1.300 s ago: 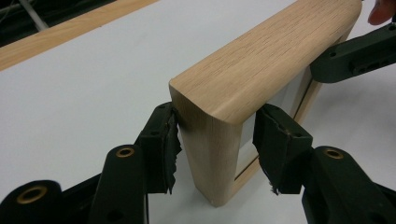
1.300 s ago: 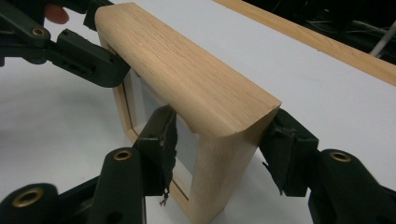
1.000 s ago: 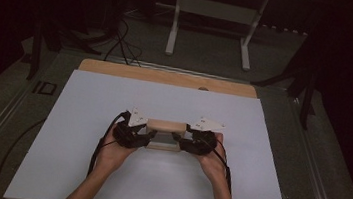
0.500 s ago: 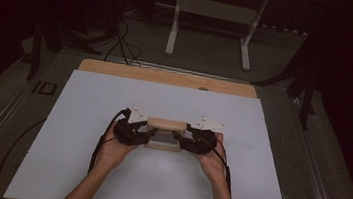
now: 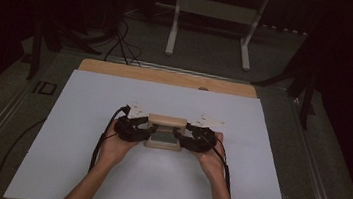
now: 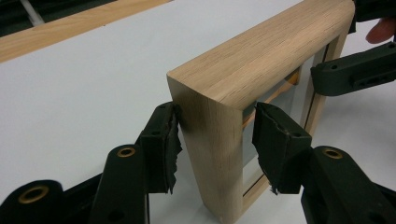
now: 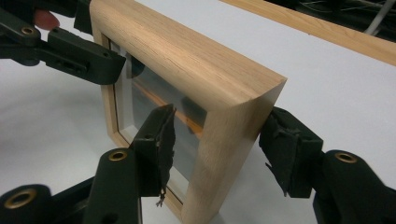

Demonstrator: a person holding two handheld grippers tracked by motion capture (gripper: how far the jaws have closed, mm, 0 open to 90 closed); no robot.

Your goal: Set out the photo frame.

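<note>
A small light-oak picture frame [image 5: 166, 122] with a glass front stands on edge in the middle of the white board, between my two hands. My left gripper [image 5: 148, 131] straddles the frame's left side post [image 6: 210, 140]. Its outer pad [image 6: 161, 144] lies against the back, and the other pad stands just off the front. My right gripper [image 5: 179, 136] straddles the opposite post [image 7: 233, 140]. Its jaws have just been opening, and a gap shows at the inner pad [image 7: 156, 144]. Each gripper view also shows the other gripper's jaw [image 6: 355, 74] [image 7: 70, 53] at the far end of the frame [image 7: 177, 46].
The white board [image 5: 81, 169] covers the table, with a wooden strip [image 5: 167, 77] along its far edge. Beyond it, a metal stand [image 5: 215, 8] and cables [image 5: 120, 43] lie on the dark floor. Cables trail from both grippers back along my forearms.
</note>
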